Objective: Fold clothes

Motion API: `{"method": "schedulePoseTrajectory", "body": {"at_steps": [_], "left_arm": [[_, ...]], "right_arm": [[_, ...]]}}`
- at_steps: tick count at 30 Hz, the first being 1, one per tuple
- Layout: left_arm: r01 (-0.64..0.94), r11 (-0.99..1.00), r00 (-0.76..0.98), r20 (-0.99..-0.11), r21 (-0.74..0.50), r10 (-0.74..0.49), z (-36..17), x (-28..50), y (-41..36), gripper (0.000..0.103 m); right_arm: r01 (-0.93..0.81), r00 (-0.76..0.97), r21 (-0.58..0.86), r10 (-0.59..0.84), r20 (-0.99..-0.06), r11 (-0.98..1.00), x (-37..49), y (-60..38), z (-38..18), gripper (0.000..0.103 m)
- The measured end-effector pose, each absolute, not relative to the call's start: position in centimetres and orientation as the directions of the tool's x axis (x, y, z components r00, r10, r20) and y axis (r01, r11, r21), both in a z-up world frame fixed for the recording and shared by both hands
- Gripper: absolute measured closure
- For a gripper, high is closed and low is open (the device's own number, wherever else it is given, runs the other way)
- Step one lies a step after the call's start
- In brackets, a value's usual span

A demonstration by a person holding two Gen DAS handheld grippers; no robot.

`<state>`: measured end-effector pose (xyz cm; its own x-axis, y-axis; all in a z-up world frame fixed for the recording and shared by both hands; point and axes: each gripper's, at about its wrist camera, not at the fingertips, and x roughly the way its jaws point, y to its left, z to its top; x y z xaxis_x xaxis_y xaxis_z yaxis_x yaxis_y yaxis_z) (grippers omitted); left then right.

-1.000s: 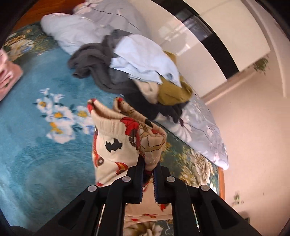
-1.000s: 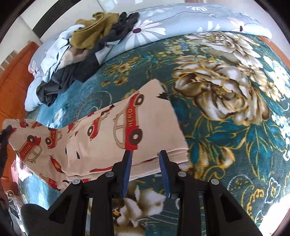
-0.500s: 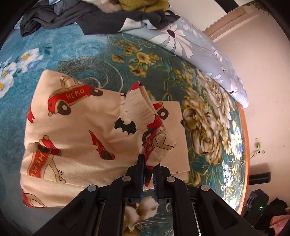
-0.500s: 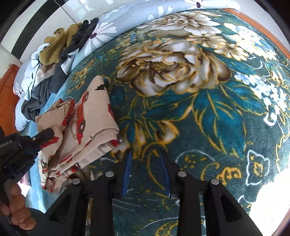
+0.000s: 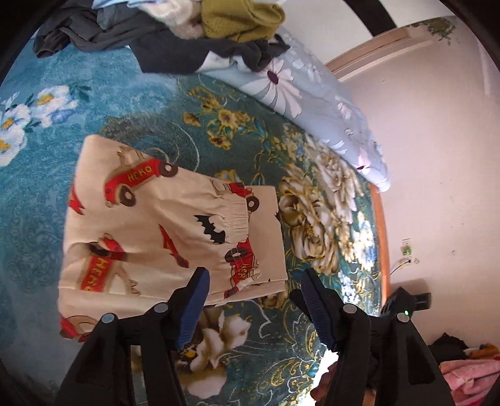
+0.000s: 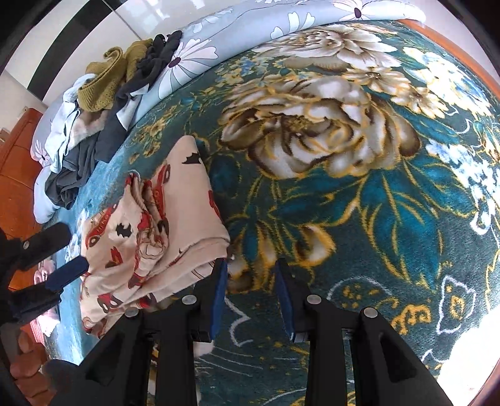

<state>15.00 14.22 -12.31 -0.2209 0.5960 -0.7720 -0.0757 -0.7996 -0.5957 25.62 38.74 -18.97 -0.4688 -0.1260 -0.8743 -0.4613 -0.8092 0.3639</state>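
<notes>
Left claw released, one folded pants, both claws open

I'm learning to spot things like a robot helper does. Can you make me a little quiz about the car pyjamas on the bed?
1. True or false: the left gripper is pinching the car-print pyjamas.
2. Which colour is the knitted garment on the clothes pile? A) pink B) mustard yellow C) white
3. Fill in: the pyjamas lie folded on the teal ____ blanket.

Key:
1. False. Both its fingers stand apart with nothing between them; the right gripper is open too.
2. B
3. Flowered; big cream and gold blooms cover it.
</notes>
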Motion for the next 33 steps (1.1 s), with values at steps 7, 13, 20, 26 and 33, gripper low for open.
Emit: {"method": "schedulePoseTrajectory", "body": {"at_steps": [7,13,20,26,33], "left_arm": [[0.219,-0.832,-0.3,-0.847,-0.509,0.439,-16.8,16.6,4.8,0.034],[0.445,-0.668,-0.291,-0.802,-0.597,0.522,-22.0,17.7,0.5,0.034],[0.391,-0.683,-0.289,-0.787,-0.617,0.546,-22.4,17.4,1.8,0.035],[0.333,-0.679,-0.289,-0.756,-0.655,0.587,-22.2,17.5,2.3,0.081],[0.289,-0.711,-0.278,-0.767,-0.641,0.578,-20.8,17.9,2.4,0.085]], "right_arm": [[-0.235,-0.523,0.512,-0.337,-0.783,-0.826,20.7,35.6,-17.5,0.06],[-0.213,-0.446,0.543,-0.414,-0.794,-0.812,13.7,33.7,-19.4,0.054],[-0.313,-0.405,0.578,-0.445,-0.799,-0.754,10.7,34.1,-22.0,0.052],[-0.273,-0.361,0.5,-0.394,-0.845,-0.822,9.8,32.2,-20.9,0.074],[-0.182,-0.508,0.529,-0.382,-0.772,-0.829,10.7,33.4,-15.9,0.089]]}}
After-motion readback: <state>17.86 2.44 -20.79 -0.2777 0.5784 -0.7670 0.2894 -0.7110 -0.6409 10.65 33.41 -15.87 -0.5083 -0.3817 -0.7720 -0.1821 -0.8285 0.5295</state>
